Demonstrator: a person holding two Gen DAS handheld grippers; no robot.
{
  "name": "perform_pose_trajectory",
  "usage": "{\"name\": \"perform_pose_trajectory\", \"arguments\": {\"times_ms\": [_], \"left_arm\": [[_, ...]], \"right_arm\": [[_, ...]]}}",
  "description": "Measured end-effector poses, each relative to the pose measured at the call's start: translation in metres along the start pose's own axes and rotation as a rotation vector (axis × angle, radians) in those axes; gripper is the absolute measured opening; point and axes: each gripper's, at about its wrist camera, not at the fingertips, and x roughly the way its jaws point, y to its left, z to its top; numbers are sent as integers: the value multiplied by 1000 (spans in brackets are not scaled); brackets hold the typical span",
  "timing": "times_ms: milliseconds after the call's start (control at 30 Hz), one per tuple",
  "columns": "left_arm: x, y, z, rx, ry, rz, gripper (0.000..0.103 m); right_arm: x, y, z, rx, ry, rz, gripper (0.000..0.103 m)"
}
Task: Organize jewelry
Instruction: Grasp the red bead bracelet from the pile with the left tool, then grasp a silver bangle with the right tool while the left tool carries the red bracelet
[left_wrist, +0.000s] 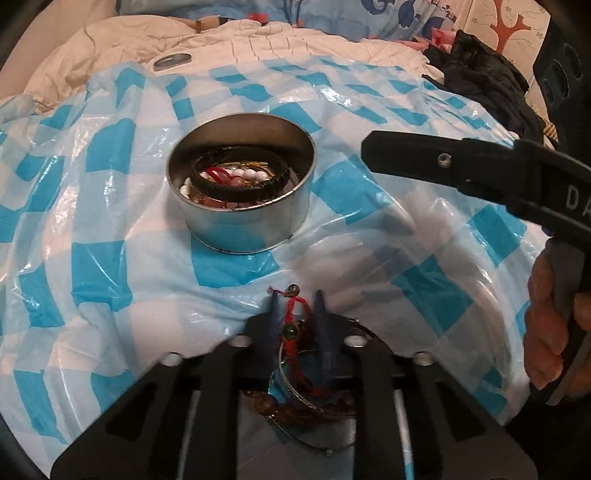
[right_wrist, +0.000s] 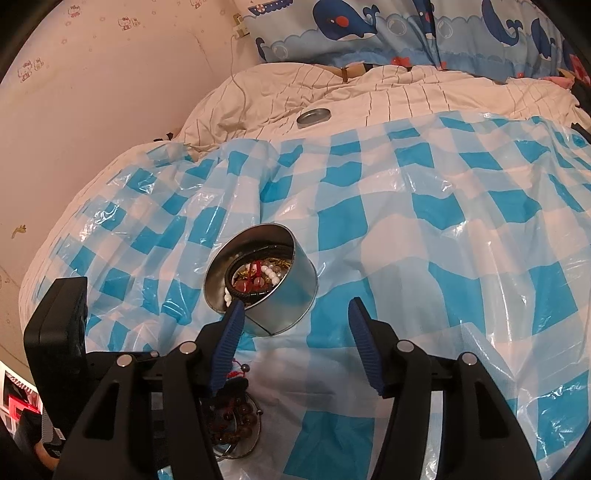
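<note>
Pinching a red cord bracelet (left_wrist: 293, 308), the left hand-held gripper (left_wrist: 297, 295) stands nearly closed; the right (right_wrist: 295, 308) gapes empty.

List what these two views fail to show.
- Tin bottom layer: both views, covered by the black bracelet.
- Jewelry pile: left view, partly behind the left gripper and its mount.
- Right gripper: its back cut off by the left view's edge.
</note>
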Motion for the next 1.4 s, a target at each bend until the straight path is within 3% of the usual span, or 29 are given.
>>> {"name": "perform_pose_trajectory", "arguments": {"times_ms": [67,233,467,533,600,700,733,833,1133,1233,1400], "left_arm": [[-1,-5,0,28,0,6,7],[-12,-2,5,37,-26,8,7],[-40,53,15,-147,-117,6,7],[-40,62,18,-181,-122,-4,7],[-40,67,16,-197,-121,0,7],[-38,71,15,-208,-114,4,7],[-38,72,14,-210,-115,5,7],[-41,75,12,-218,-119,5,7],[-43,76,11,-221,-123,1,7],[-43,76,12,-221,-122,0,7],[-43,76,12,-221,-123,-1,7]], "right_arm": [[0,0,0,1,1,0,57],[-1,4,-1,0,4,4,57],[2,5,-2,-12,23,27,57],[5,7,-3,-20,53,69,58],[14,16,-7,-47,136,174,61],[21,39,-17,-162,231,260,68],[23,48,-22,-215,254,262,73],[31,63,-34,-304,298,235,75],[55,70,-55,-396,395,154,75],[55,67,-54,-387,393,158,63],[53,66,-51,-373,381,172,62]]}}
